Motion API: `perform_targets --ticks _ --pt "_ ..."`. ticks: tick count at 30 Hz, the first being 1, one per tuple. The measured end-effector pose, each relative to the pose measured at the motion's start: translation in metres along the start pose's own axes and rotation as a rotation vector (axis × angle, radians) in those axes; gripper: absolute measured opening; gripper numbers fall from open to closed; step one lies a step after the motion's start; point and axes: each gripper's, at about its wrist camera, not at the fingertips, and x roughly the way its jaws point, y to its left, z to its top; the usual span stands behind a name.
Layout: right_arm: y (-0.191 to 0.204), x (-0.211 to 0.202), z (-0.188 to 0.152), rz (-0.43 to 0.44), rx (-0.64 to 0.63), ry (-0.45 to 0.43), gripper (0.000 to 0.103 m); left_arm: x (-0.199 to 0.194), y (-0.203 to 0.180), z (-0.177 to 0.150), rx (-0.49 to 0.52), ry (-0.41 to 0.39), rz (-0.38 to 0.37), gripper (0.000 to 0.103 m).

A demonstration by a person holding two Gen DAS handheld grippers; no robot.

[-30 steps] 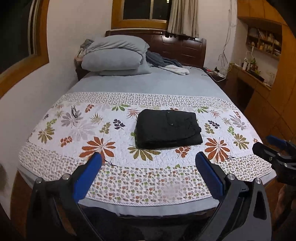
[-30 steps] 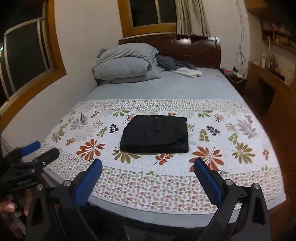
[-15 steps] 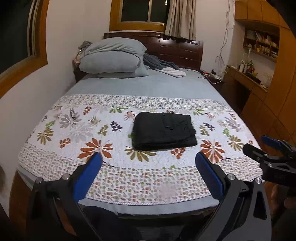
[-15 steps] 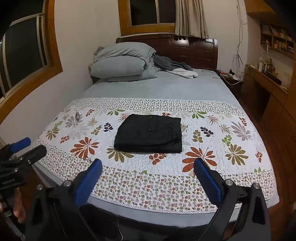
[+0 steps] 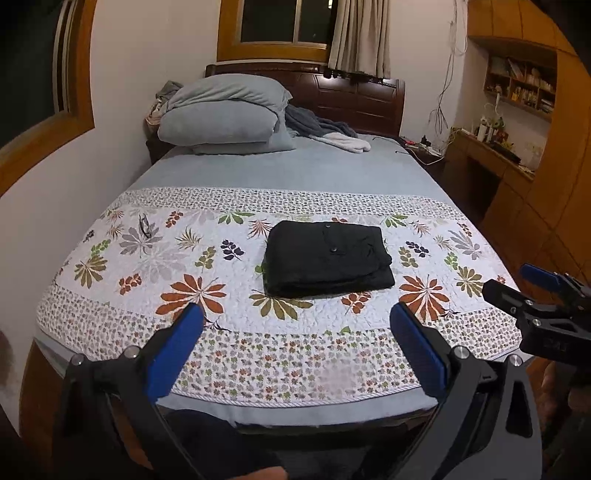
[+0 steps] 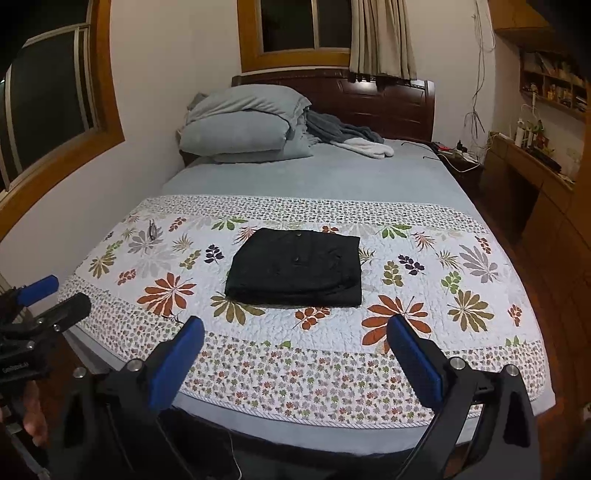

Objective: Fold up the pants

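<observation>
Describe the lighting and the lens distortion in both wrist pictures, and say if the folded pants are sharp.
Left wrist view: warm indoor light, dark window, fisheye bends the walls and the quilt edge; the black pants are fairly sharp, folds hard to read in the dark cloth. Right wrist view: the same warm light, black corners, curved side window frame; the pants are sharp, no glare.

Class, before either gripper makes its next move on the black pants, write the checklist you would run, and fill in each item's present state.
1. Black pants folded into a compact rectangle: ok.
2. Pants lying on the floral quilt, away from its edges: ok.
3. Left gripper open, holding nothing: ok.
4. Right gripper open, holding nothing: ok.
5. Both grippers clear of the pants: ok.
6. Underside layers smooth: cannot tell.
</observation>
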Motion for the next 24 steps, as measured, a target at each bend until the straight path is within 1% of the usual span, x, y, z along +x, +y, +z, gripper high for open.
perform_targets --ticks 5,9,14,20,24 --pt "0.001 -0.002 -0.003 -0.017 -0.003 -0.005 0.1 0.001 0.0 -0.002 -0.003 0.005 -0.011 0.1" --pt "0.003 -0.008 -0.006 -0.025 -0.008 -0.015 0.1 0.003 -0.001 -0.003 -0.013 0.018 -0.038 0.1" --pt "0.002 -0.014 -0.008 -0.026 -0.009 -0.026 0.1 0.0 -0.01 -0.005 0.011 0.004 -0.018 0.1" --pt "0.003 -0.015 -0.01 -0.021 -0.009 -0.025 0.1 -0.002 -0.014 -0.005 0.008 0.006 -0.046 0.1" --pt "0.003 -0.012 -0.009 -0.017 -0.006 -0.025 0.1 0.0 -0.015 -0.003 0.012 0.012 -0.037 0.1"
